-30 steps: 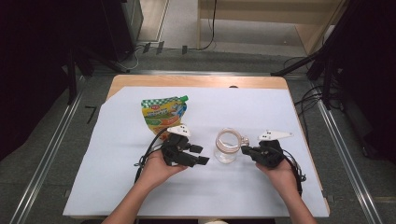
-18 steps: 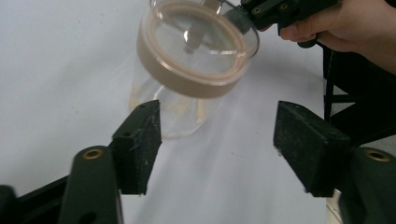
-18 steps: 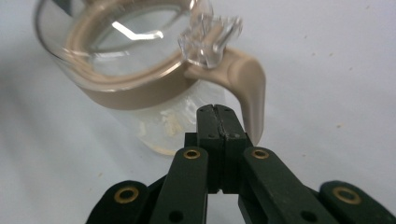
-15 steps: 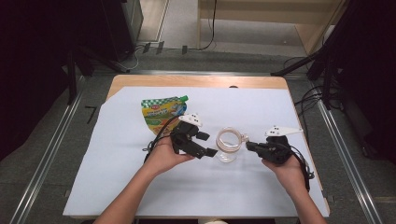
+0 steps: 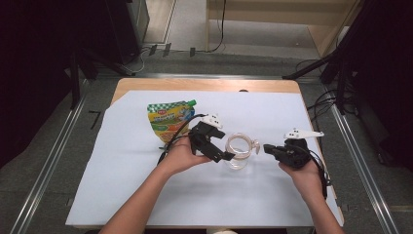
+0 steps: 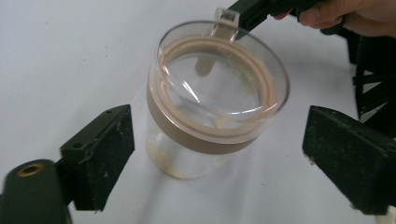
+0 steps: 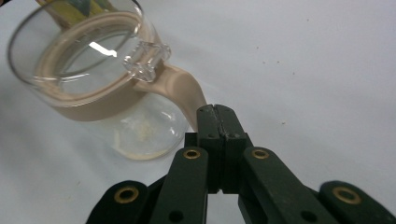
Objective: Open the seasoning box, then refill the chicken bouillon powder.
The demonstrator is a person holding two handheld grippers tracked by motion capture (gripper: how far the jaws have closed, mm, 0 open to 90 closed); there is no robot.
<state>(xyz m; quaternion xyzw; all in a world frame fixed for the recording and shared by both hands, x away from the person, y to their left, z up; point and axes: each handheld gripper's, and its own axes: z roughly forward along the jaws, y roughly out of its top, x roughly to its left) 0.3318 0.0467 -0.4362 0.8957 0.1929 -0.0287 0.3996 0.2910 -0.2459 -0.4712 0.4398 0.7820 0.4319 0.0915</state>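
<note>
Glass jar stands mid-counter between the wide-open jaws of the left gripper, just opened, untouched, while the right gripper stays clamped on its beige tab.

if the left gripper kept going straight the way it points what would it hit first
Most likely the clear glass jar with the tan band: it stands straight ahead between the left gripper's open jaws, which have just been opening. Neither pad touches it now.
</note>
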